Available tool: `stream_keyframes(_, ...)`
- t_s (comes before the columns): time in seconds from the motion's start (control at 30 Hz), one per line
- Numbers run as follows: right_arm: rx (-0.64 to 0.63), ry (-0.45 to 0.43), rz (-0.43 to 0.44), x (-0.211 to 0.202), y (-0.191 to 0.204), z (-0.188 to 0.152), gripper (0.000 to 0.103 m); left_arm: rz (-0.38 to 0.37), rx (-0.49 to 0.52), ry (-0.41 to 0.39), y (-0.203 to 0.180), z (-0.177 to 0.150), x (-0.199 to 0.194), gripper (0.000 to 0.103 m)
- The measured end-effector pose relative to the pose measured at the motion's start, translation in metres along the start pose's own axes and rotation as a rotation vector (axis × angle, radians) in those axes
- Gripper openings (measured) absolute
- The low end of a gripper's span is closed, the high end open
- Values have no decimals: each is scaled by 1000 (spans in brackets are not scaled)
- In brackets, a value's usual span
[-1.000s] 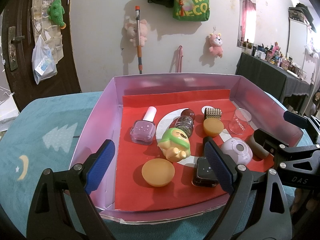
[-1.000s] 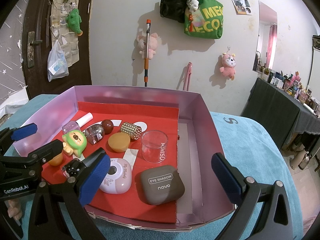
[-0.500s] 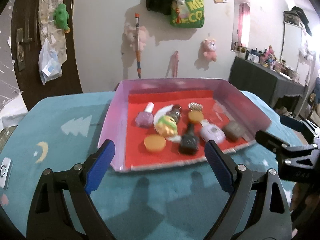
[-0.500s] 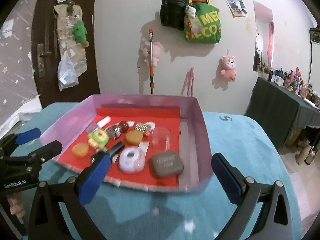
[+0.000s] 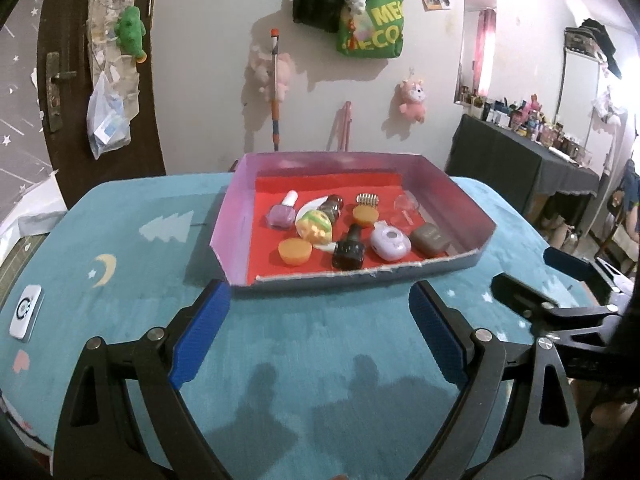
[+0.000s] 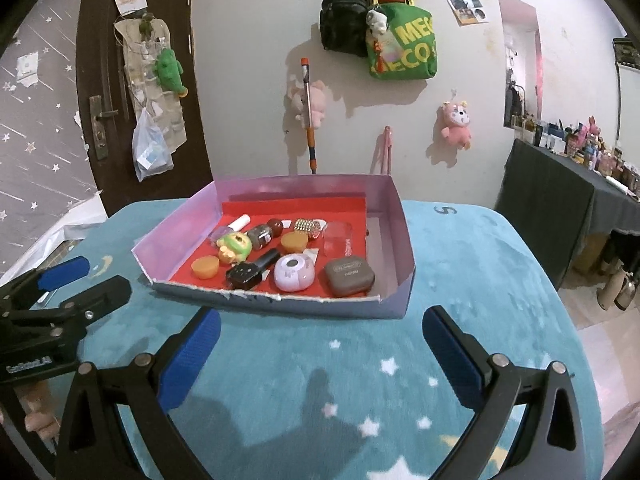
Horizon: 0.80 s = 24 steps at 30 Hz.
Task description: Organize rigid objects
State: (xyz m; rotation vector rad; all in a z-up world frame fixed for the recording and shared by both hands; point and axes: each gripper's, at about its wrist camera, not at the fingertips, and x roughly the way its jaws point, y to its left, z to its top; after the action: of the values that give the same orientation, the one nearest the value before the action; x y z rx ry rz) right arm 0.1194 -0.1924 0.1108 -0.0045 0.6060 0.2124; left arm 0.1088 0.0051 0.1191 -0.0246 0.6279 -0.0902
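Observation:
A pink-walled box (image 5: pixel 234 216) (image 6: pixel 394 220) with a red floor sits on the teal table. In it lie a purple nail polish bottle (image 5: pixel 280 214), a green-and-yellow toy (image 5: pixel 315 227) (image 6: pixel 234 246), two orange discs (image 5: pixel 295 251), a dark bottle (image 5: pixel 349 250) (image 6: pixel 250 270), a lilac round device (image 5: pixel 390 242) (image 6: pixel 294 272), a brown eyeshadow case (image 5: pixel 430 238) (image 6: pixel 348 276) and a clear cup (image 6: pixel 338 236). My left gripper (image 5: pixel 320 332) and my right gripper (image 6: pixel 320 356) are both open and empty, in front of the box over the cloth.
A small white device (image 5: pixel 26 312) lies at the table's left edge. A dark side table (image 6: pixel 580 200) with bottles stands at the right. A door (image 5: pixel 60 80) and hanging bags (image 6: pixel 400 44) are on the wall behind.
Both grippers have pulled back from above the box toward the table's near side. The box now lies farther away. Nothing was picked up.

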Motion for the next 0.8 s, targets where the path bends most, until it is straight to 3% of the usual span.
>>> stream_keyframes(0.4, 5, 275, -58, 60, -1, -38, 103, 39, -66, 250, 16, -45, 68, 92)
stream_keyframes(0.57, 2, 323, -120, 71, -4, -44, 103, 73, -63, 283, 18, -54, 80, 92)
stream_keyframes(0.8, 26, 366, -133, 77, -8, -45, 103, 98, -44, 294, 12, -51, 85, 95)
